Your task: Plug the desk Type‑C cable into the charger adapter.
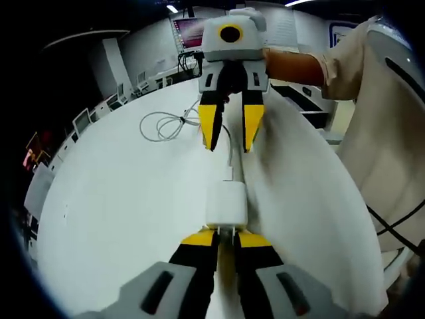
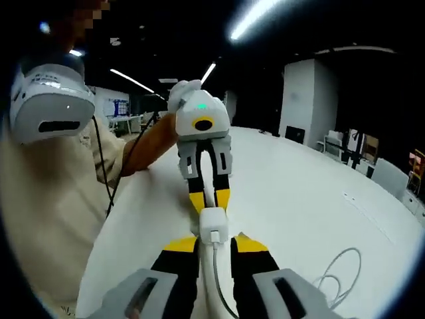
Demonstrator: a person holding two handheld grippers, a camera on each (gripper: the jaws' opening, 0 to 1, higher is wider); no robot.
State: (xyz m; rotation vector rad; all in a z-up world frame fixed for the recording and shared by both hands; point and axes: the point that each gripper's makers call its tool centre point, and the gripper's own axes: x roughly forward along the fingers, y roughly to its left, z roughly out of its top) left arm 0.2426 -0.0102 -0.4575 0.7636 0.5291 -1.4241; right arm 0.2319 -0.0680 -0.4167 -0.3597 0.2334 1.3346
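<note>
My left claw (image 1: 226, 238) grips the adapter (image 1: 226, 205) at frame centre over the table (image 1: 119, 199); cable (image 1: 229, 149) plugged in. My right claw (image 2: 214, 244) looks open, cable between jaws.

Glossy white plastic charger adapter (image 1: 226, 205), smooth rubbery white cable (image 1: 166, 125), matt white tabletop (image 1: 126, 199).

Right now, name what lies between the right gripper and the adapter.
Left gripper view: the Type-C cable runs from the right gripper to the adapter.
</note>
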